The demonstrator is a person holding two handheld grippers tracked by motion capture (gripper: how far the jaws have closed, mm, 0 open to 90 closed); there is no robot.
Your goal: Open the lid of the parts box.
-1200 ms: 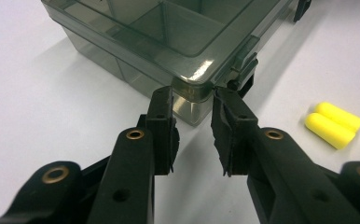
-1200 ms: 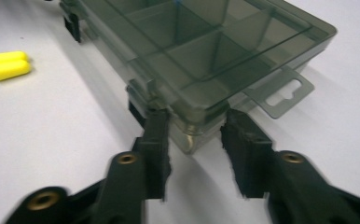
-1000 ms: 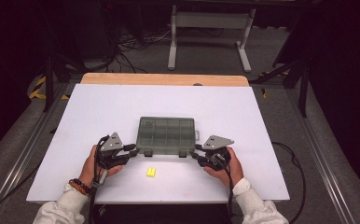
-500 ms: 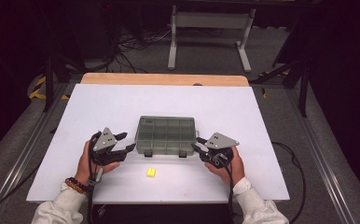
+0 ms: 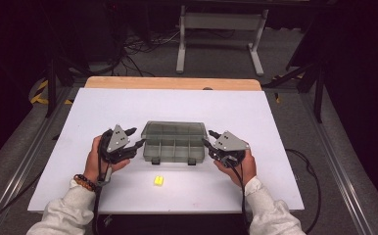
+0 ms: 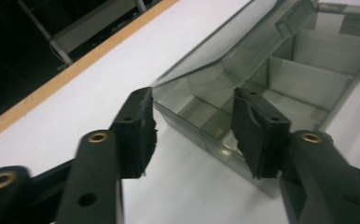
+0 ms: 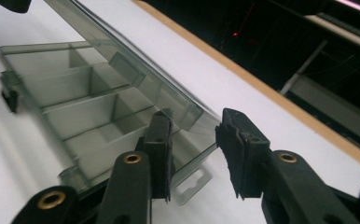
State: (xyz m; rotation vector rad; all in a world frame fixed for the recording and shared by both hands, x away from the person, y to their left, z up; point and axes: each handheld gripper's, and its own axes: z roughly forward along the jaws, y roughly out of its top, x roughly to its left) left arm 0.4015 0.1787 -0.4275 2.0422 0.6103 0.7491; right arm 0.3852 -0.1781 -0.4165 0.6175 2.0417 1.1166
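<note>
A clear grey compartment box lies in the middle of the white table, its lid tilted up from the front. My left gripper is at the box's left end. Its jaws have just been closing and stand apart, with the box's corner between them and nothing pressed. At the right end is my right gripper. Its jaws have just opened a little and straddle the raised lid's end without pinching it. A small yellow piece lies in front of the box.
A wooden strip runs along the table's far edge, with a metal stand and cables on the dark floor beyond. The box's compartments look empty. Bare table surrounds the box.
Both grippers have risen slightly at the box's ends, and the lid has come up from flat to tilted. The left jaws spread wider, then narrowed.
</note>
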